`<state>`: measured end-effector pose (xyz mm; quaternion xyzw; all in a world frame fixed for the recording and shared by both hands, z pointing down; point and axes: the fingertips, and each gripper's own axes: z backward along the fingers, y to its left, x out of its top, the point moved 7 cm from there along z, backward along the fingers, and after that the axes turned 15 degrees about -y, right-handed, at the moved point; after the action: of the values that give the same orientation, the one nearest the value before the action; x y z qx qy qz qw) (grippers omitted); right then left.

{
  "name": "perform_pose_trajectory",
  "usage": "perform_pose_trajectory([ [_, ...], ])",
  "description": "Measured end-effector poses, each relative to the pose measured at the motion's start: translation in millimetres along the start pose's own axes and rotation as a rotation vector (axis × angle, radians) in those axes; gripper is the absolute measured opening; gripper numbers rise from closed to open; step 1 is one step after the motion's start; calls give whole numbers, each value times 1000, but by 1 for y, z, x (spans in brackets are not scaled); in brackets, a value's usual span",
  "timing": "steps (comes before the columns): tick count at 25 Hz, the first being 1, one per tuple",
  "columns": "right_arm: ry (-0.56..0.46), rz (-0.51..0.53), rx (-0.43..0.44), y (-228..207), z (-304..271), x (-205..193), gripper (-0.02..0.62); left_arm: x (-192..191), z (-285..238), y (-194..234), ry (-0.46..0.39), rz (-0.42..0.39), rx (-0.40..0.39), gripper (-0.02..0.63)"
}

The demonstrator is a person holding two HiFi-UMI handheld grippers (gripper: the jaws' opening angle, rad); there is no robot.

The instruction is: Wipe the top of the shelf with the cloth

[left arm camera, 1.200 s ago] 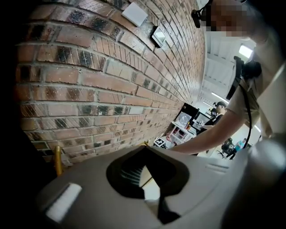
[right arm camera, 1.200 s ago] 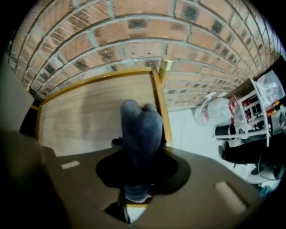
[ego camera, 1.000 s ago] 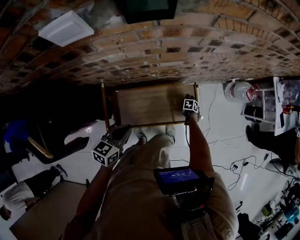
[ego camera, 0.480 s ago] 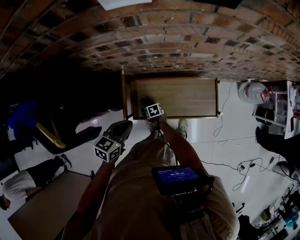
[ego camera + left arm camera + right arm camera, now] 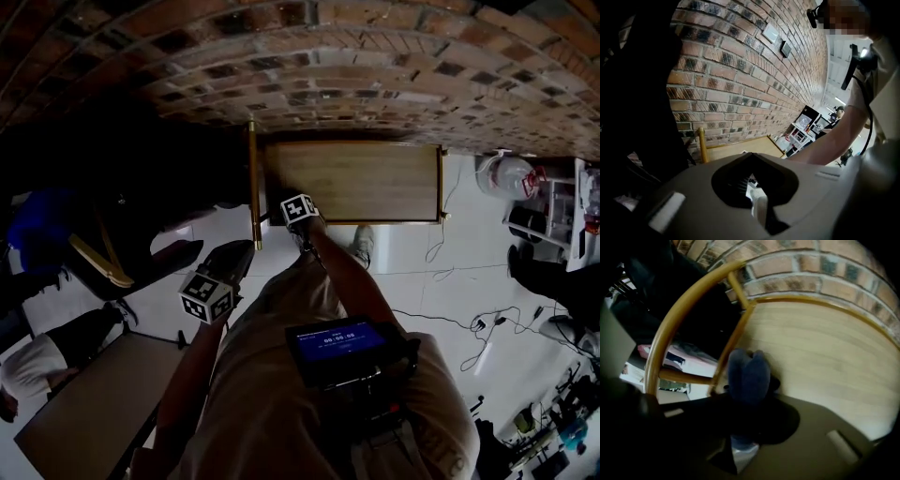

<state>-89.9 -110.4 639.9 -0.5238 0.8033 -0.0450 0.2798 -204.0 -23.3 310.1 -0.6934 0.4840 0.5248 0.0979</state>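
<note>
We clamp the cloth (image 5: pixel 749 372) in the right gripper (image 5: pixel 297 209) at the shelf's (image 5: pixel 375 178) near-left corner to wipe. Left gripper (image 5: pixel 208 298) is closed and empty, parked clear.

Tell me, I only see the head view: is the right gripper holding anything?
Observer: Yes. The right gripper pinches a blue cloth in its fingers.
Operator: Where's the cloth?
Observer: At a corner of the shelf top, right beside the yellow rail.
Operator: And the left gripper?
Observer: The left gripper has its fingers together, with nothing in them, and it points toward the brick wall.
</note>
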Motion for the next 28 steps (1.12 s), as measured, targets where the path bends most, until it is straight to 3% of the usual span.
perform_pose_trajectory([
  [8, -39, -147, -329, -213, 112, -62, 100, 6, -65, -44, 20, -20, -101, -18],
  [14, -24, -286, -481, -335, 195, -111, 100, 24, -106, -82, 35, -59, -124, -18],
  [20, -34, -336, -492, -393, 227, -135, 100, 32, -137, -119, 11, -42, -96, -18],
  [25, -30, -321, -496, -393, 229, -139, 101, 27, -148, -156, 18, -9, -72, -18],
  [28, -104, -347, -508, -392, 242, -136, 104, 21, -153, -171, 25, -7, -60, -18],
])
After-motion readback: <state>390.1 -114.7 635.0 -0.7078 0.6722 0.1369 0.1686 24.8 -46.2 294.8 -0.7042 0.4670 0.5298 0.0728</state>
